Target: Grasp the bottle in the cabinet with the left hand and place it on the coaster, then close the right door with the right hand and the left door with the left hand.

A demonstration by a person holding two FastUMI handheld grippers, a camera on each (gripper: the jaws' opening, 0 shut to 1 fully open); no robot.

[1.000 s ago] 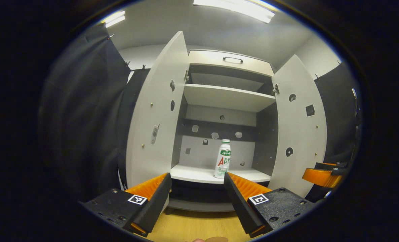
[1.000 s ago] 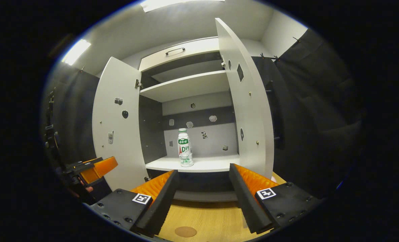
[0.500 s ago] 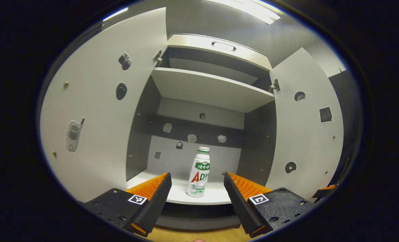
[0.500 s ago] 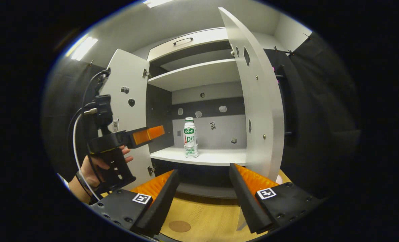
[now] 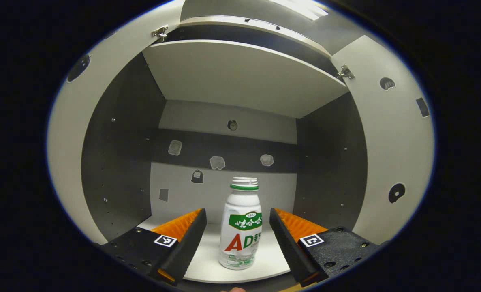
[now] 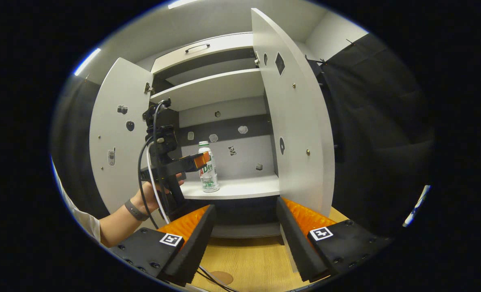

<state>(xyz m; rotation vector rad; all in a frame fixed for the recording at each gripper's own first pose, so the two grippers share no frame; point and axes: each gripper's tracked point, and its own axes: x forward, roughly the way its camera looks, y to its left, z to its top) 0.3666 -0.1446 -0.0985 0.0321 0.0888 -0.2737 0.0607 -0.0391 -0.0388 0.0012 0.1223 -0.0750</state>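
1. Bottle: the small white plastic bottle (image 5: pixel 241 227) with green-and-red label stands upright on the cabinet's lower white shelf (image 5: pixel 264 265). It is probably light, stiff and smooth; grip the labelled middle.
2. Left gripper (image 5: pixel 237 239) has its jaws apart, flanking the bottle without touching.
3. White open doors, left door (image 6: pixel 110 154) and right door (image 6: pixel 293 134), flank the approach.
4. Right gripper (image 6: pixel 244 243), jaws apart, hovers over the wooden table (image 6: pixel 248 263), near the round brown coaster (image 6: pixel 222 277).
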